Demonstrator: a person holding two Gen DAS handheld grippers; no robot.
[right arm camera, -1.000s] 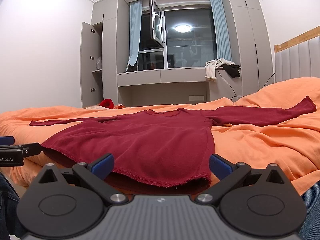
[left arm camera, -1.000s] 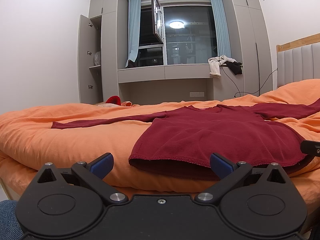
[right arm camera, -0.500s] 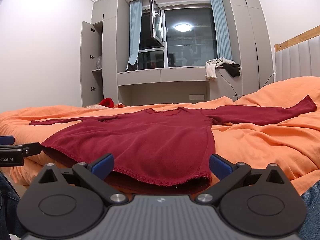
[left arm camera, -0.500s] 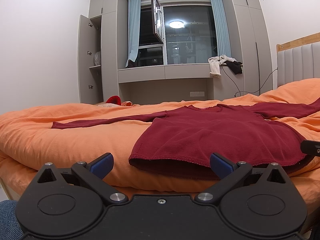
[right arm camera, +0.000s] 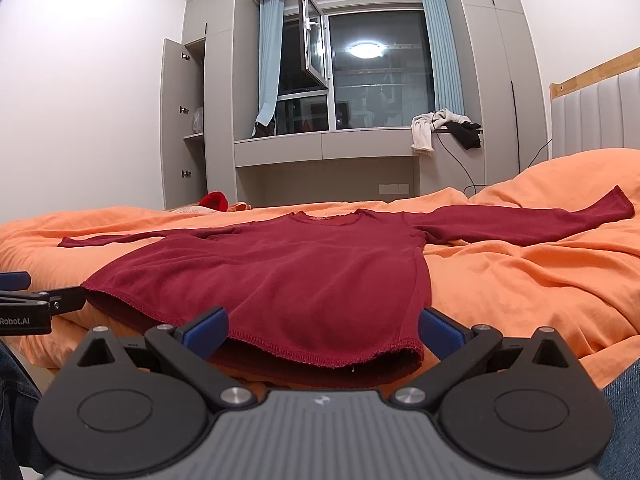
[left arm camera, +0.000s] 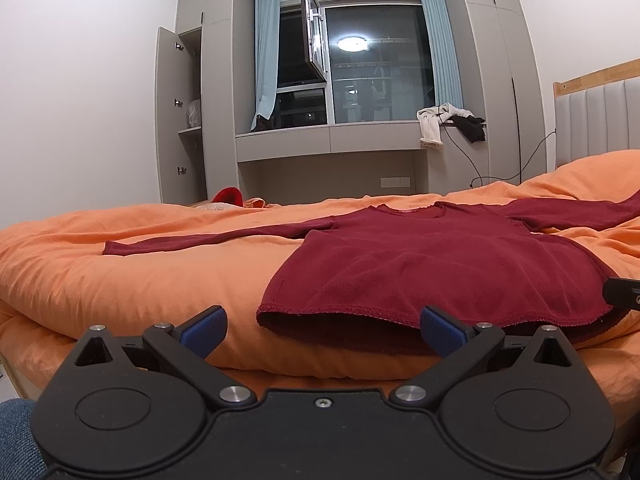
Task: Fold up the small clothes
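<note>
Sweater [left arm camera: 432, 264] lies flat on the orange duvet [left arm camera: 120, 272], hem toward the wide-open, empty left gripper [left arm camera: 322, 330], neckline toward the window, sleeves spread sideways. Right wrist view: the sweater [right arm camera: 296, 276] has the same orientation, its hem just ahead of the wide-open, empty right gripper [right arm camera: 322, 330].

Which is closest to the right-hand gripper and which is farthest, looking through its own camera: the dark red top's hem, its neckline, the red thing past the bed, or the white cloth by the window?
From the right gripper:
1. Hem, just ahead, at the bed's near edge.
2. Neckline, mid-bed, centre.
3. Red thing, beyond the bed, left.
4. White cloth, on the window ledge, right.
</note>
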